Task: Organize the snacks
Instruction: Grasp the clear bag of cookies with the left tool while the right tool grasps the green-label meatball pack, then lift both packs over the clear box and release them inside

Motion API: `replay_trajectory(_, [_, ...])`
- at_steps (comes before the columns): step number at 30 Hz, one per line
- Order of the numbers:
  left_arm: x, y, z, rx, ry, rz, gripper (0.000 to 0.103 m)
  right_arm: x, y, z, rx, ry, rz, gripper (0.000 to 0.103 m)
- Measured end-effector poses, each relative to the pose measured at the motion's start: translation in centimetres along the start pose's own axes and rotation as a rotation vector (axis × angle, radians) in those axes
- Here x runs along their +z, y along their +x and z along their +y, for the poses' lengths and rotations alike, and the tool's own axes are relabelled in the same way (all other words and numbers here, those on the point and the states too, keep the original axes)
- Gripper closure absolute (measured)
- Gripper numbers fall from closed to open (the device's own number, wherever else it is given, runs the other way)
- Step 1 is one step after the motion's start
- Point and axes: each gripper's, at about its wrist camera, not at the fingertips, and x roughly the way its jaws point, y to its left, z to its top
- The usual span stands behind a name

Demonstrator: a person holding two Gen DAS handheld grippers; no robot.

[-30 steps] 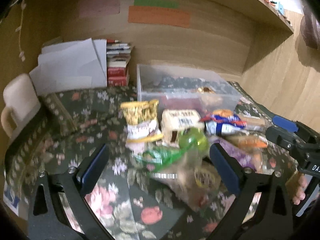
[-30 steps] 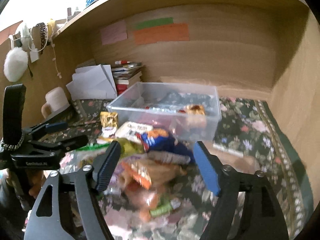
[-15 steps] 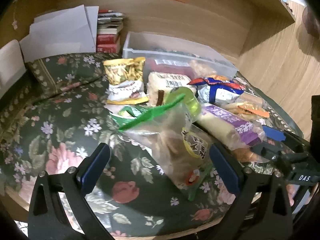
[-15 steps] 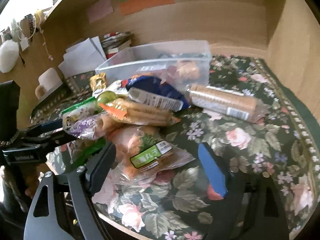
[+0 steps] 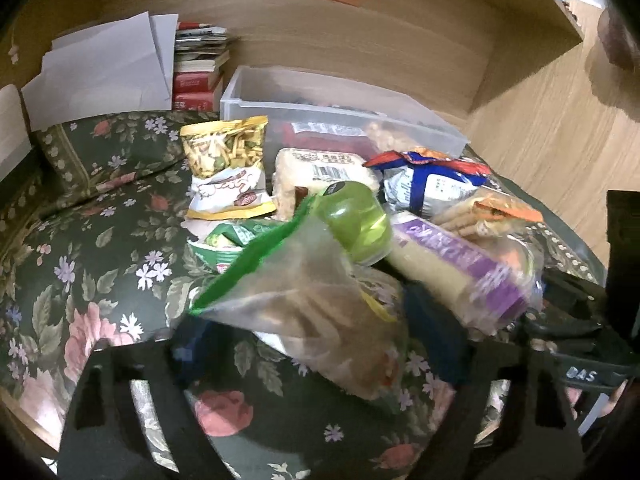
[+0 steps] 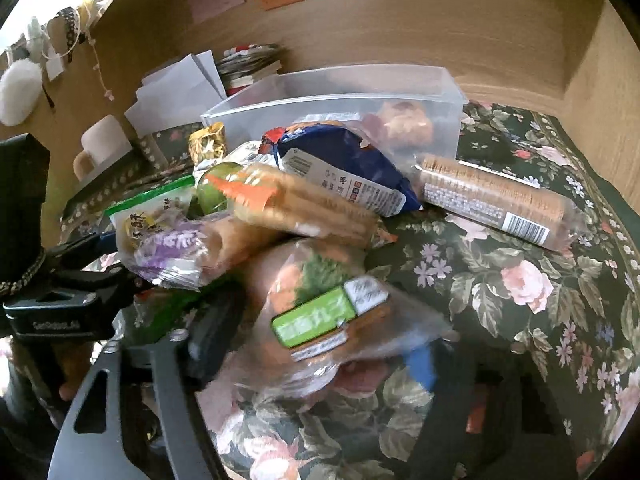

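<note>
- Dark green floral tablecloth covers the desk; snack pile lies on it.
- Clear rectangular plastic bin stands behind the pile, some snacks inside.
- Left gripper, jaws closing, around clear green-topped snack bag; blur hides pad contact.
- Right gripper, jaws closing around clear bag with green label; contact unclear.
- Purple-printed biscuit roll lies between the two bags.

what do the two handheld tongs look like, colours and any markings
Both are matte black frames with cut-out slots and small silver screws. The right tongs carry blue pads on their fingers. The left tongs, blurred here, show dark bluish pads. Seen from the other camera, each body has white lettering, partly readable. A dark beaded band wraps the left handle. No cables visible.
</note>
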Motion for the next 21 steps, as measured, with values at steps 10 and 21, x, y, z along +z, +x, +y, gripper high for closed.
replay_trajectory(10, [0.3, -1.2, 0.8, -0.011, -0.002, -0.035, 0.047, -0.4, -1.6, -1.7, -0.053, 0.043, -0.027, 0.056])
replay_trajectory(21, [2.2, -3.8, 1.7, 0.008, 0.009, -0.112, 0.048, 0.2, -5.0, -4.1, -0.156, 0.073, -0.092, 0.057])
